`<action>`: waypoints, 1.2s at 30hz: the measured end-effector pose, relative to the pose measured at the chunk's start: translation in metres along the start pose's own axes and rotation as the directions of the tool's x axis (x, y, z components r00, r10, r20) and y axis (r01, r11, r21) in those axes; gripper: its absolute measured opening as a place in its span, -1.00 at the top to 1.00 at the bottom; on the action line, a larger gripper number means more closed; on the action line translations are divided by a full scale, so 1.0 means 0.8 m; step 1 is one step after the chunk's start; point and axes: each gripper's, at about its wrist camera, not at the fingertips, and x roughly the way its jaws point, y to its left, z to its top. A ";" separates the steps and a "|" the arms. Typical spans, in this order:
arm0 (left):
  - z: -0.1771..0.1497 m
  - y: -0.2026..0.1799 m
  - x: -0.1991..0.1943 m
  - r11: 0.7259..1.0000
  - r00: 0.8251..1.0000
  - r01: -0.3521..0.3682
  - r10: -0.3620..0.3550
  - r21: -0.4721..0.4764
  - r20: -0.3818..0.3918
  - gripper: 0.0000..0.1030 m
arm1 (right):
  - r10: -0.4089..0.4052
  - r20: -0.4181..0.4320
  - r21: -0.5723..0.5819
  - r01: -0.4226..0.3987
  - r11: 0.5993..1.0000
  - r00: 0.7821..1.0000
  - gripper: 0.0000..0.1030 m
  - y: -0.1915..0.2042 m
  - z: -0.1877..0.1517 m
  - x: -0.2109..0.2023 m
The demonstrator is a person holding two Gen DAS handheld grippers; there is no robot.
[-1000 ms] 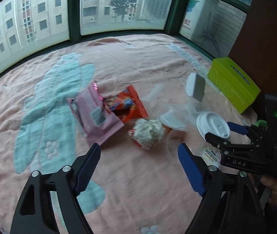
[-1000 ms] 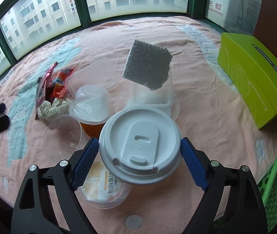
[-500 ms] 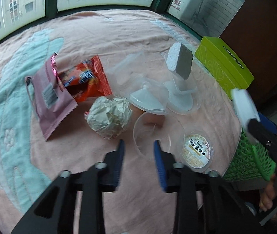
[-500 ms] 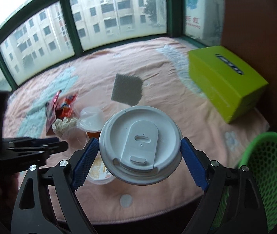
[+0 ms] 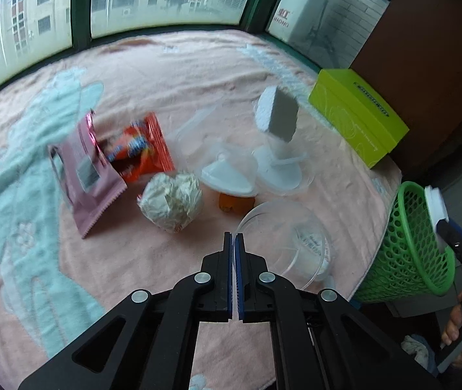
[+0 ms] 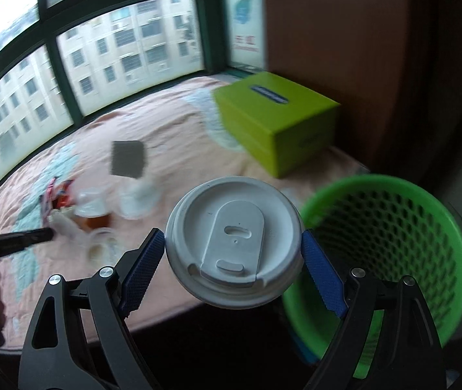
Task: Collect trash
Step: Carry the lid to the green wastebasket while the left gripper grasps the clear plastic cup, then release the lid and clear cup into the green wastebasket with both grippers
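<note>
My right gripper (image 6: 233,253) is shut on a white lidded cup (image 6: 234,247) and holds it off the bed's edge, just left of the green mesh basket (image 6: 390,237). In the left wrist view the cup (image 5: 436,204) shows above the basket (image 5: 406,247). My left gripper (image 5: 233,243) is shut and empty, above the pink blanket (image 5: 166,74), just left of a clear plastic cup (image 5: 282,237). Trash lies ahead of it: a crumpled paper ball (image 5: 170,200), a pink wrapper (image 5: 84,169), a red snack bag (image 5: 140,149), clear lidded cups (image 5: 231,175) and a grey sponge (image 5: 278,117).
A lime-green tissue box (image 5: 357,113) sits at the blanket's right edge, against a brown wall (image 6: 344,32). Windows run along the far side. The basket stands on the floor beside the bed.
My right gripper has carried the white cup off the blanket to beside the basket. My left gripper has closed from wide open to shut and moved toward the clear cup.
</note>
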 end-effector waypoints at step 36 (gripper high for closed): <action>0.020 -0.381 0.057 0.828 0.934 0.356 -0.297 0.432 -0.201 0.96 | -0.216 0.031 0.197 0.205 0.959 0.976 -0.76 -0.181 -0.069 -0.085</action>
